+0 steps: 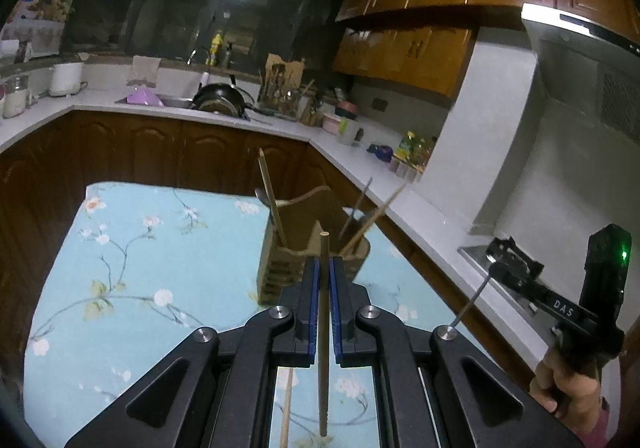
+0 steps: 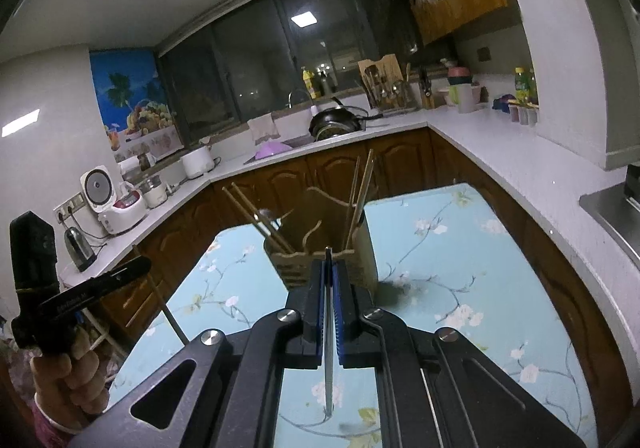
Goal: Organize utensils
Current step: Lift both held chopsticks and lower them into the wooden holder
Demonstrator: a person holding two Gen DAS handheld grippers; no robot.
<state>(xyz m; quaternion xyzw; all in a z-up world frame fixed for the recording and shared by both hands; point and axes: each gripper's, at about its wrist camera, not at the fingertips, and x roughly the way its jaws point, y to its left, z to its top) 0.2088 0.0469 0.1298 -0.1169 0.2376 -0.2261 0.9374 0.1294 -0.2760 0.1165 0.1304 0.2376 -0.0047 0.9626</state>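
Utensils are sitting in a wooden holder (image 1: 316, 248) that is standing on the worktop (image 1: 132, 272), which is wearing a light blue cloth printed with white blossoms. In the left wrist view, one wooden chopstick (image 1: 271, 196) is leaning left out of the holder's left compartment and a pair of chopsticks (image 1: 376, 213) is leaning right out of the right one; a spoon bowl (image 1: 262, 196) is peeking up just beside the left chopstick.

Both tongs are hovering above the cloth on the near side of the holder. The left tongs (image 1: 324, 262) are clenching a brown wooden chopstick (image 1: 323, 348) between their blue pads; its tip is poking out ahead of the fingertips toward the holder and its other end is hanging down under the tongs. A second, paler stick (image 1: 287, 404) is showing below them, and I cannot tell whether it is resting on the cloth.

The right tongs (image 2: 329, 268) are clenching a thin metal utensil handle (image 2: 329, 348) that is running straight between the pads and jutting a little past them; which utensil it belongs to cannot be told. In the right wrist view, the person's left hand (image 2: 68, 380) is gripping its tool's handle at lower left. In the left wrist view, the right hand (image 1: 568, 380) is doing likewise at lower right.
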